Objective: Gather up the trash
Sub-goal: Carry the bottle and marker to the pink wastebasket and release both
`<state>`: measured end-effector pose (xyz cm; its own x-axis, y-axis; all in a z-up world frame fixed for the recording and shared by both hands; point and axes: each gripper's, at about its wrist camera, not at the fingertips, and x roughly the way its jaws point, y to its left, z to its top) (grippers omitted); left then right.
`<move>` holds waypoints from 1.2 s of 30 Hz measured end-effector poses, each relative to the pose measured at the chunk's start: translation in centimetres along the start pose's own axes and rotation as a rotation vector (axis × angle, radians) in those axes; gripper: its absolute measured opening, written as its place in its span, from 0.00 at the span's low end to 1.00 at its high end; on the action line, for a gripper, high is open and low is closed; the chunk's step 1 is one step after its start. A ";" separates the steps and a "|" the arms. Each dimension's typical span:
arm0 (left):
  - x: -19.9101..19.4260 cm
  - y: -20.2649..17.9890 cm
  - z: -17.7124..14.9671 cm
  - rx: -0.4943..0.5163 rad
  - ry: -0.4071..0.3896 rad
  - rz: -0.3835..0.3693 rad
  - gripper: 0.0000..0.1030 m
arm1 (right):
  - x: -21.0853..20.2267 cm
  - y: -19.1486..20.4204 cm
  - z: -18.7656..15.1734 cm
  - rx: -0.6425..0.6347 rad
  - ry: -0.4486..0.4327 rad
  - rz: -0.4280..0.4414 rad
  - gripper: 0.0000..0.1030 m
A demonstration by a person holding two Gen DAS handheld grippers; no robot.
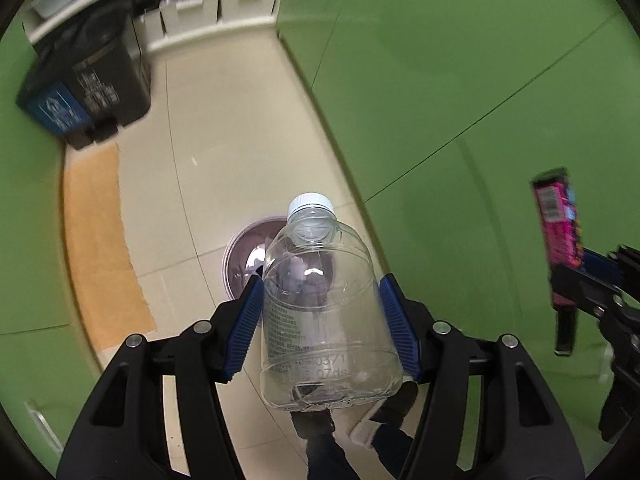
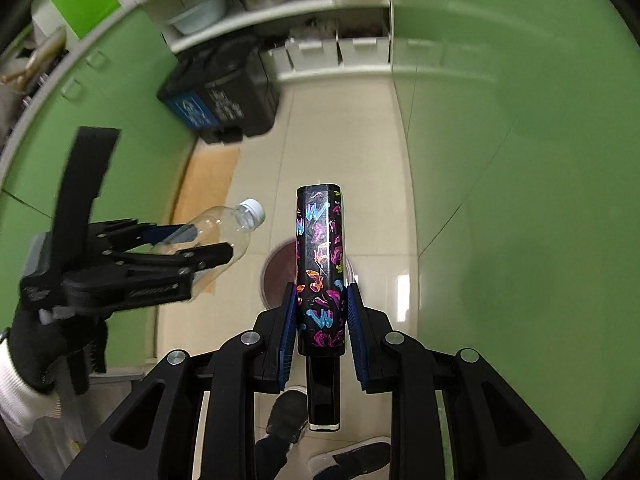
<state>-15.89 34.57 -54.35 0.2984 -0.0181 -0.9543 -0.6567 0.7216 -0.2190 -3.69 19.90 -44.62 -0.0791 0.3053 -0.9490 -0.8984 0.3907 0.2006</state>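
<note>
Between our left gripper's [image 1: 322, 330] blue pads [image 1: 245, 330] sits the bottle [image 1: 326, 320], clear and empty, its white cap [image 1: 311, 202] pointing forward past the fingertips. The fingers are spread wide to span its body and press its two sides, so the bottle is pinched just above its base. Beyond the tips, and below them, a round bin [image 1: 244, 264] stands on the tiled floor [image 1: 224, 128]; we see its dark liner partly through the plastic. Behind the fingers our shoes [image 1: 316, 424] show on the tiles.

Our right gripper [image 2: 320, 330] holds the box [image 2: 320, 264], a slim black carton with bright pink, blue and orange print. Here the fingers stand close together, pads [image 2: 286, 336] pressed on the box's two narrow sides near its lower end (the far end sticks well out ahead of the tips, and a dark length hangs back between the fingers). The same bin lies beyond and beneath the box, mostly hidden by it.

To the left of the right fingers, the left gripper and its bottle come into view, held by a black-gloved hand [image 2: 38, 346], near but apart from the box. Further ahead of both sets of fingers, a tan mat [image 1: 100, 248] lies along the green cabinets [image 1: 460, 80], with black bins [image 1: 100, 84] past it.
</note>
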 end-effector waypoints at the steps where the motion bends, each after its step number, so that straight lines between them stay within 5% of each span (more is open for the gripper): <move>1: 1.2 0.5 -0.1 -0.003 0.007 -0.002 0.58 | 1.0 -0.2 -0.3 0.002 0.007 0.000 0.23; 5: 7.2 2.5 -0.5 -0.025 0.036 -0.014 0.60 | 5.0 -1.3 -1.7 0.011 0.034 -0.006 0.23; 8: 9.3 3.4 -0.8 -0.040 0.029 -0.014 0.94 | 7.6 -2.1 -2.6 0.013 0.059 -0.013 0.23; 10: 10.4 4.0 -1.0 -0.054 0.033 -0.016 0.97 | 8.9 -1.9 -2.5 0.016 0.071 -0.011 0.23; 17: 9.3 6.1 -2.3 -0.107 0.060 0.008 0.97 | 11.4 1.0 -1.0 -0.026 0.099 0.027 0.23; 36: 2.0 12.0 -6.4 -0.206 -0.057 0.047 0.97 | 21.1 8.5 1.6 -0.185 0.183 0.058 0.23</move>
<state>-27.62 38.81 -60.22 0.2992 0.0557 -0.9526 -0.7966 0.5641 -0.2173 -12.24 31.06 -62.52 -0.1944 0.1544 -0.9687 -0.9523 0.2070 0.2241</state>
